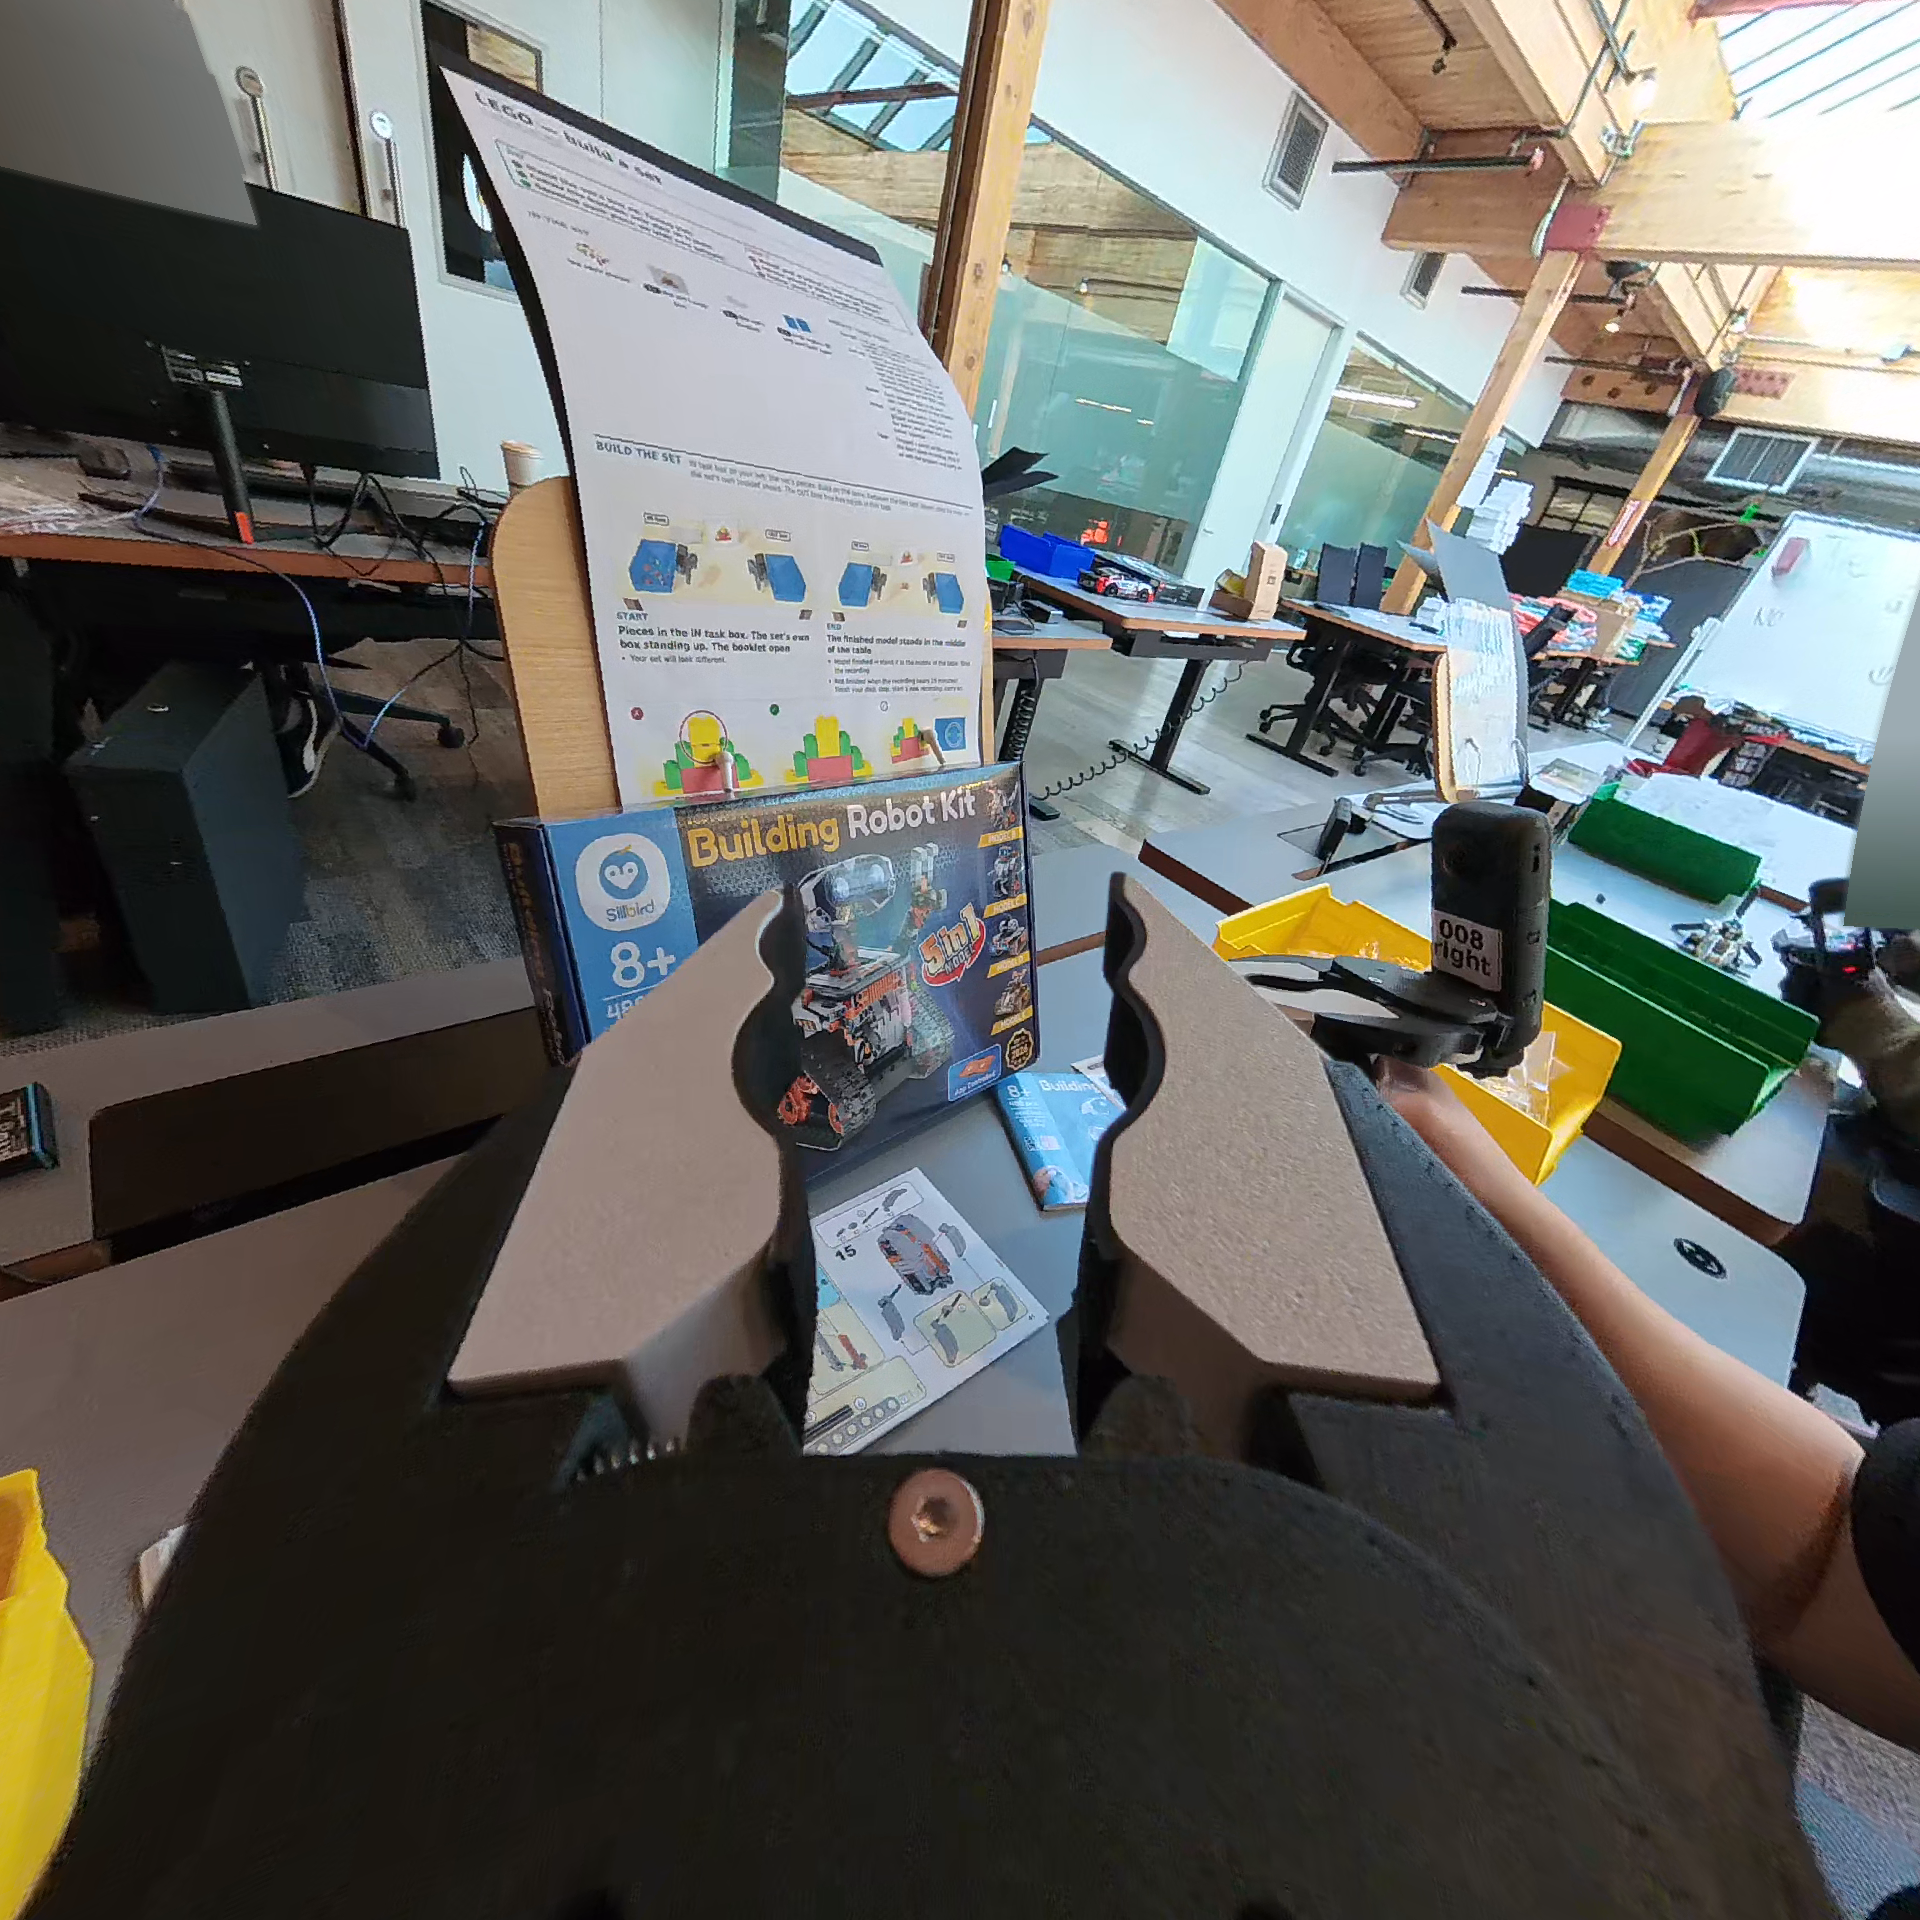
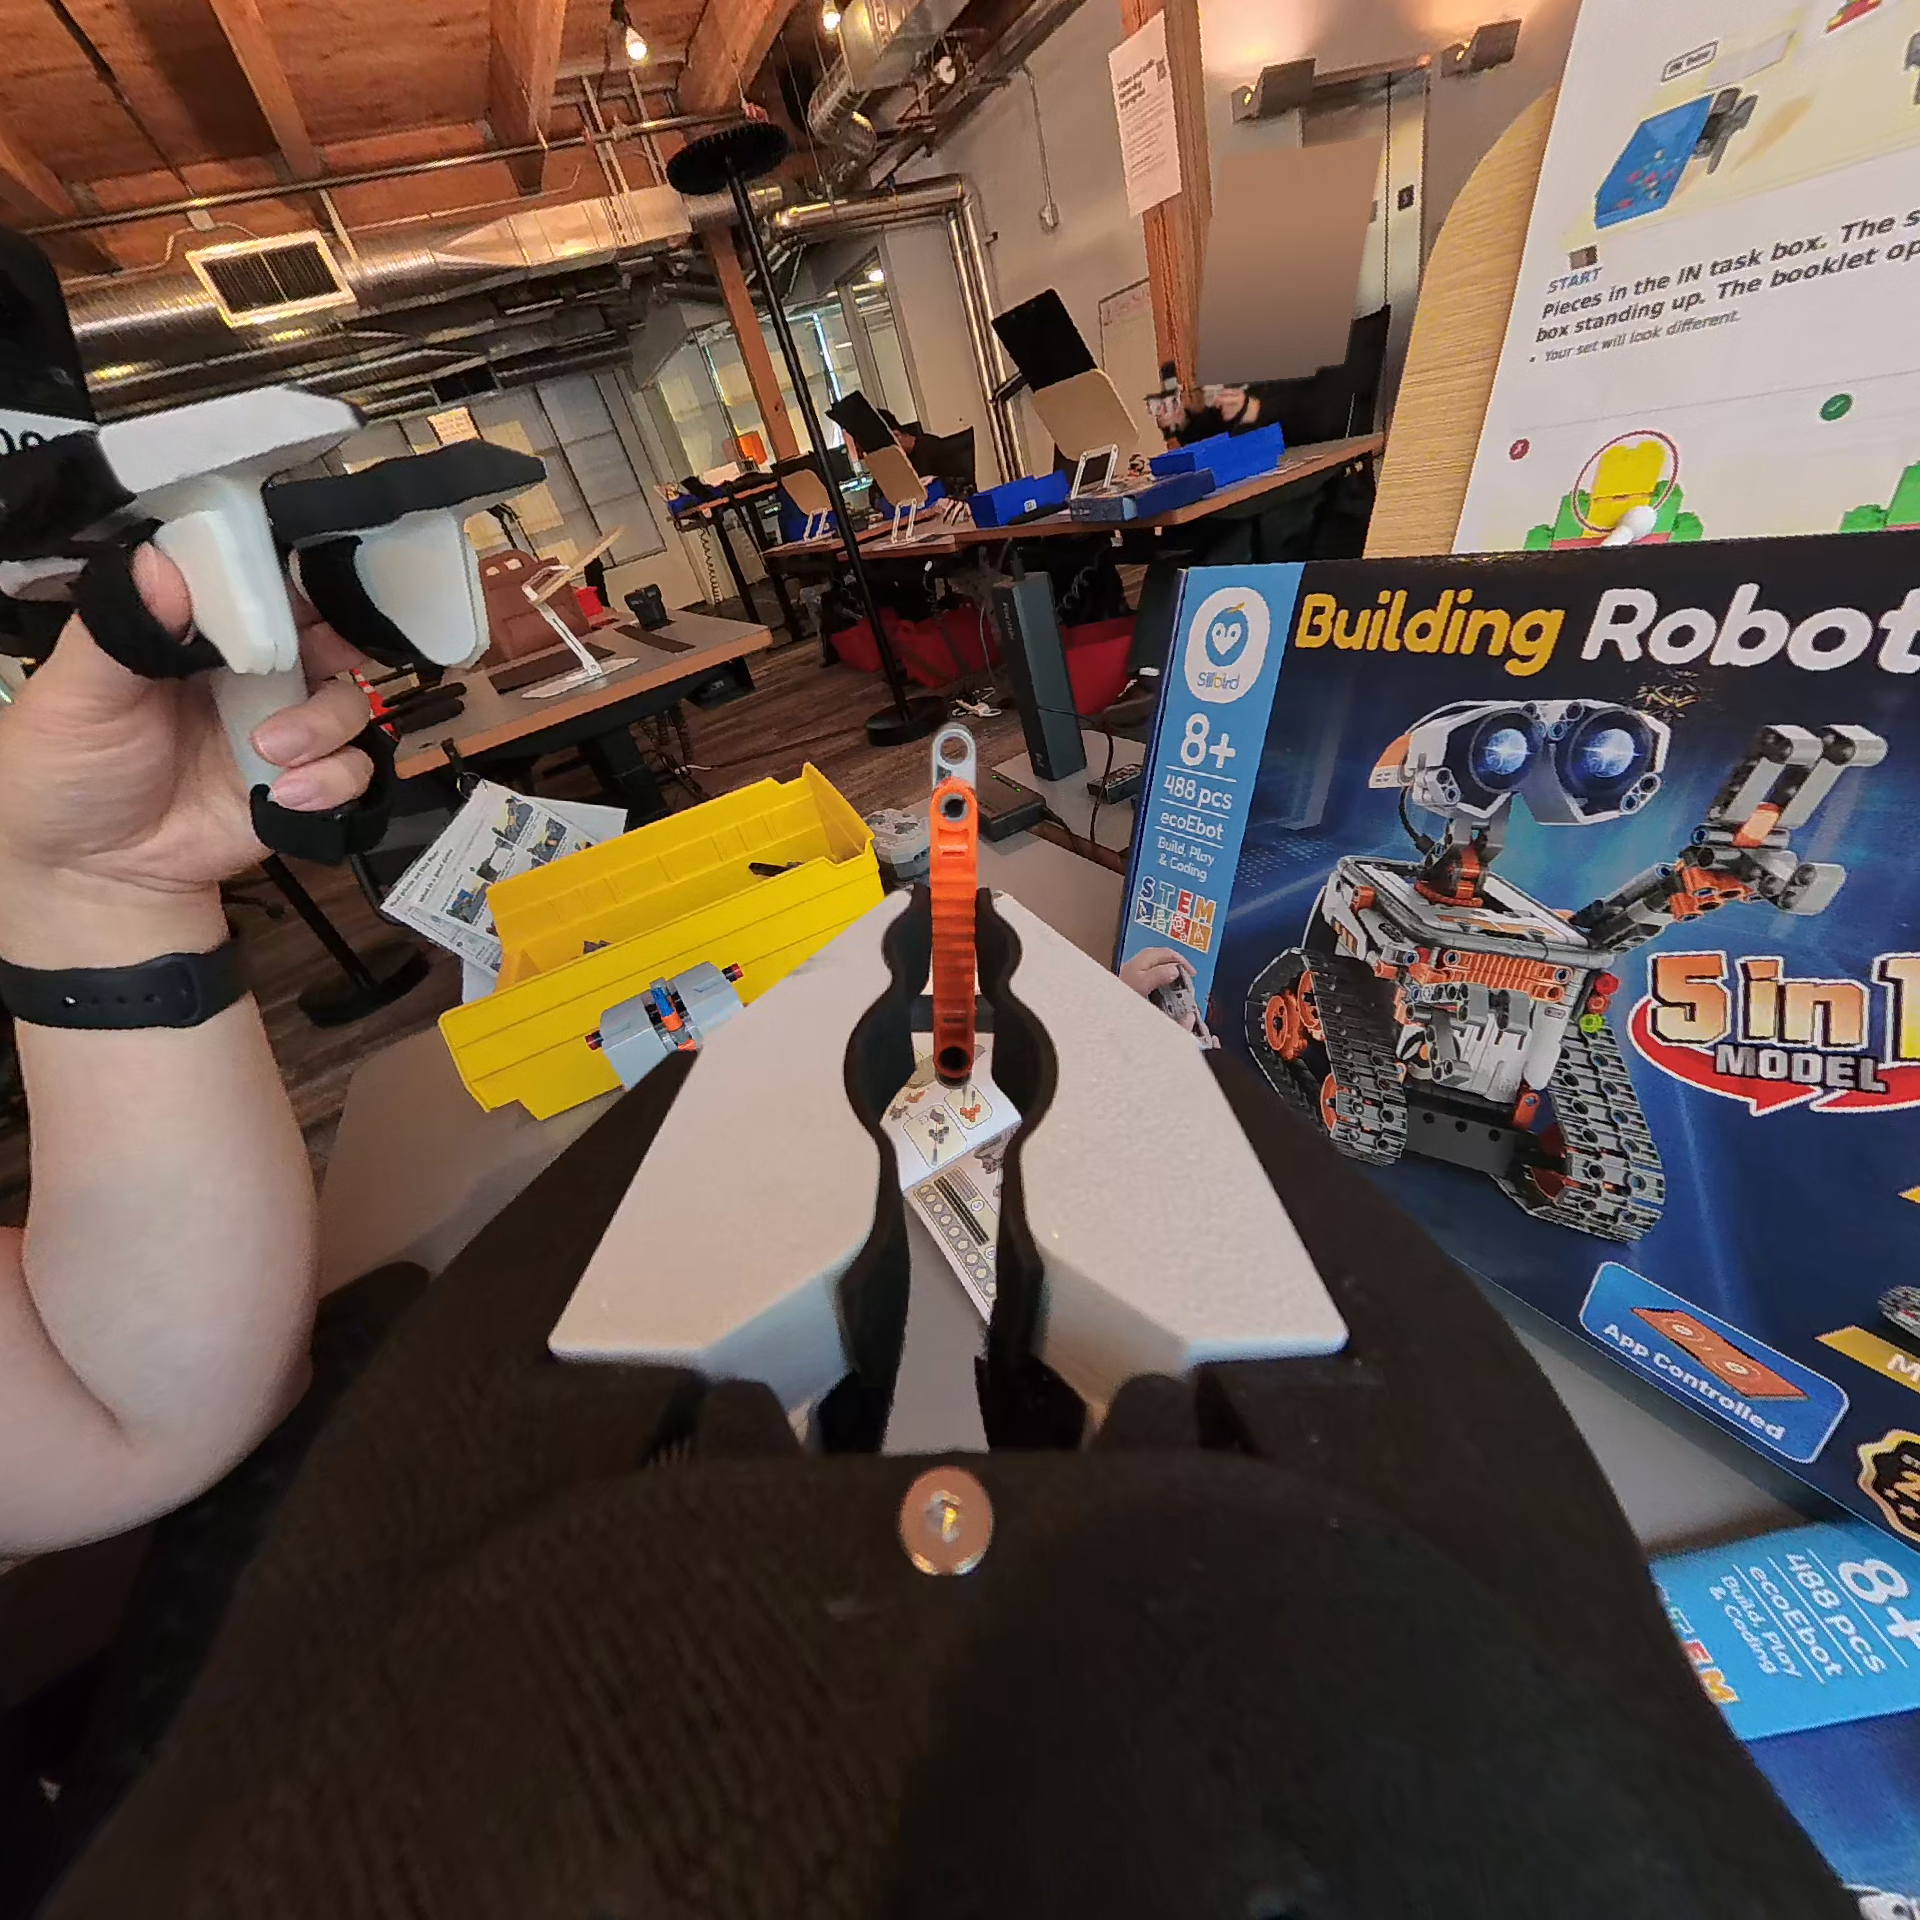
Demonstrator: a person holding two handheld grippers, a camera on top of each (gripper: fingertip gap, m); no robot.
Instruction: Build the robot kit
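My right gripper (image 2: 951,914) is shut on an upright orange toothed beam (image 2: 953,935) with a small grey beam (image 2: 954,753) pinned at its top. It hovers above an open instruction booklet (image 2: 951,1153), left of a standing blue robot kit box (image 2: 1558,935). My left gripper (image 1: 951,914) is open and empty, raised above the same booklet (image 1: 925,1299) and facing the box (image 1: 831,935). The left gripper also shows in the right wrist view (image 2: 343,540), held in a hand. The right gripper shows in the left wrist view (image 1: 1382,1003) over a yellow bin (image 1: 1320,925).
A second yellow bin (image 2: 665,914) stands left of the booklet, with a grey motor block (image 2: 665,1013) at its near rim. A small blue booklet (image 1: 1055,1132) lies by the box. A printed sheet on a wooden stand (image 1: 748,499) rises behind it. Green bins (image 1: 1683,1039) sit far right. There is about 20 cm between the tips of the two grippers.
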